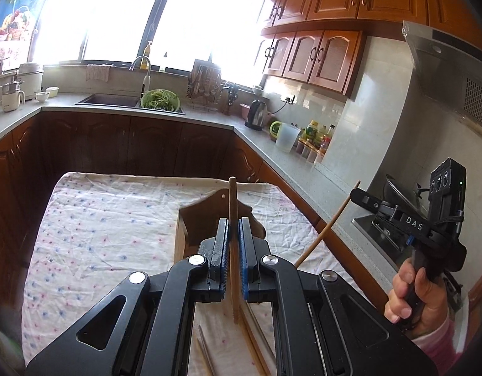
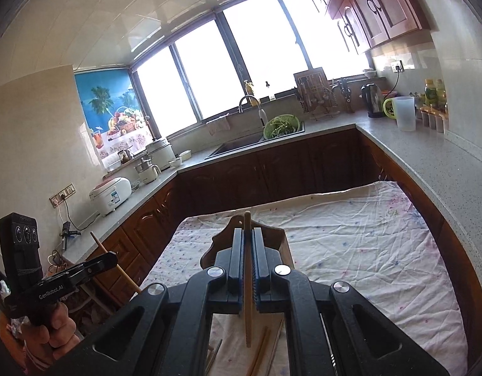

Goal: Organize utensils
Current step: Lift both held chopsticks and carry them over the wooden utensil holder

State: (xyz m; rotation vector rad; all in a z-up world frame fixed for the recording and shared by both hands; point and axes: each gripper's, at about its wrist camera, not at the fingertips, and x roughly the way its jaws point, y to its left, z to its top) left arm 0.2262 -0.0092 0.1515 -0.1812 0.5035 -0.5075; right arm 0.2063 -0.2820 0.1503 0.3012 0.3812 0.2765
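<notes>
Left claw: your black two-finger left gripper (image 1: 233, 228) is squeezed tight on one long brown wooden chopstick (image 1: 232, 219). The stick stands almost straight up between the blue pads, its tip poking out toward 12 o'clock.
Right claw: your black two-finger right gripper (image 2: 248, 238) is squeezed tight on a second thin pale wooden chopstick (image 2: 247, 269). It also points toward 12 o'clock and hangs down below the fingers.
Seen from the side: in the left camera your right gripper sits at 3 o'clock, and its stick slants down toward 7 o'clock. In the right camera your left gripper sits at 8 o'clock with its stick slanting too.
Hands: your right hand (image 1: 416, 294) wraps the handle at 4 o'clock in the left camera. Your left hand (image 2: 54, 329) wraps the other handle at 8 o'clock in the right camera.
Holder: the dark brown wooden chopstick box (image 1: 197, 219) with a curvy back sits on the cloth, just past both claws at 12 o'clock.
Cloth: the white table cloth with little pink and blue dots (image 1: 100, 225) covers the table under everything.
Loose sticks: more wooden and grey chopsticks (image 1: 253, 344) lie flat on the cloth at 6 o'clock, under your claws.
Far away: a green plastic basket of greens (image 1: 161, 100) rests by the sink at 11 o'clock.
</notes>
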